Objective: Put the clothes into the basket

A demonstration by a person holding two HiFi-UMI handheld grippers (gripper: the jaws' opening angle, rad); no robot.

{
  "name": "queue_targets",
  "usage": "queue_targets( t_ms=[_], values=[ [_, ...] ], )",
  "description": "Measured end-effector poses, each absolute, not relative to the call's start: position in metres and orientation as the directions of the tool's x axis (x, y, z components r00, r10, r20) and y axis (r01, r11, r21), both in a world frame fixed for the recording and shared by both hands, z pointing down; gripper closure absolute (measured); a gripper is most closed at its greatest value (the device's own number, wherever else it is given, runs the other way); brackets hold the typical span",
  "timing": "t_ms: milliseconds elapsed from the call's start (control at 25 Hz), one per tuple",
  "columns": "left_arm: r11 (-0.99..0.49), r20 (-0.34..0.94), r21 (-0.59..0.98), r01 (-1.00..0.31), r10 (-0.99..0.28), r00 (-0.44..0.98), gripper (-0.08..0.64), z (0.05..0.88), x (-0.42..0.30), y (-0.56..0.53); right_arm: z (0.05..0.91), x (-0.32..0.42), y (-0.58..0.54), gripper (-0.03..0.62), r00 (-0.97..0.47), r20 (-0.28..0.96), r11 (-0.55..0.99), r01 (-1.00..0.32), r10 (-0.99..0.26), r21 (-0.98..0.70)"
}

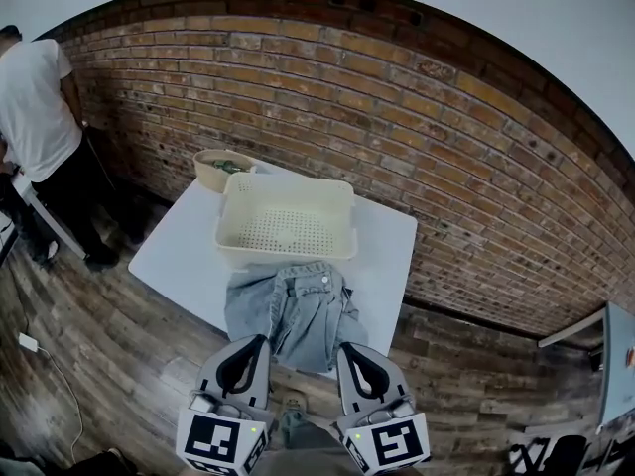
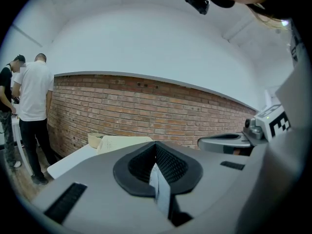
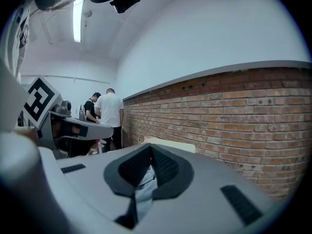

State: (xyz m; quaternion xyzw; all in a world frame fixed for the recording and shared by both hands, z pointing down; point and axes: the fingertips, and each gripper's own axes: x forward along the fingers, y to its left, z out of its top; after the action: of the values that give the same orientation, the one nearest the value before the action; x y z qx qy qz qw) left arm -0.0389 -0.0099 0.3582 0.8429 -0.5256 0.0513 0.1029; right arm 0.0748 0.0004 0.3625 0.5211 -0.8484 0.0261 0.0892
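Brick wall point(image 1: 446, 167) backs a white table point(image 1: 179, 256) on a dark wooden plank floor point(image 1: 89, 345). Denim clothes point(image 1: 288, 310) lie bunched at the table's near edge, at 6 o'clock from the cream perforated basket point(image 1: 238, 251). A pale bowl point(image 1: 210, 170) sits at the basket's 11 o'clock. The left gripper point(image 1: 260, 338) and right gripper point(image 1: 344, 345) are both clamped closed, each pinching a fold of the denim. A person point(image 1: 35, 107) in a white shirt stands at 10 o'clock.
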Motion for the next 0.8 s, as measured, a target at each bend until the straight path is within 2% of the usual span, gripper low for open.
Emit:
queue_targets(
  t_ms=[400, 800],
  values=[
    [-0.411, 0.213, 0.132, -0.902, -0.877, 0.431, 0.557, 0.367, -0.035, -0.056, 0.376, 0.073, -0.051, 0.586, -0.502, 0.196, 0.521, -0.852, -0.842, 0.058],
    [-0.423, 0.234, 0.126, -0.897, -0.866, 0.441, 0.557, 0.375, -0.036, -0.073, 0.380, 0.075, -0.067, 0.586, -0.477, 0.200, 0.498, -0.865, -0.856, 0.069]
  ],
)
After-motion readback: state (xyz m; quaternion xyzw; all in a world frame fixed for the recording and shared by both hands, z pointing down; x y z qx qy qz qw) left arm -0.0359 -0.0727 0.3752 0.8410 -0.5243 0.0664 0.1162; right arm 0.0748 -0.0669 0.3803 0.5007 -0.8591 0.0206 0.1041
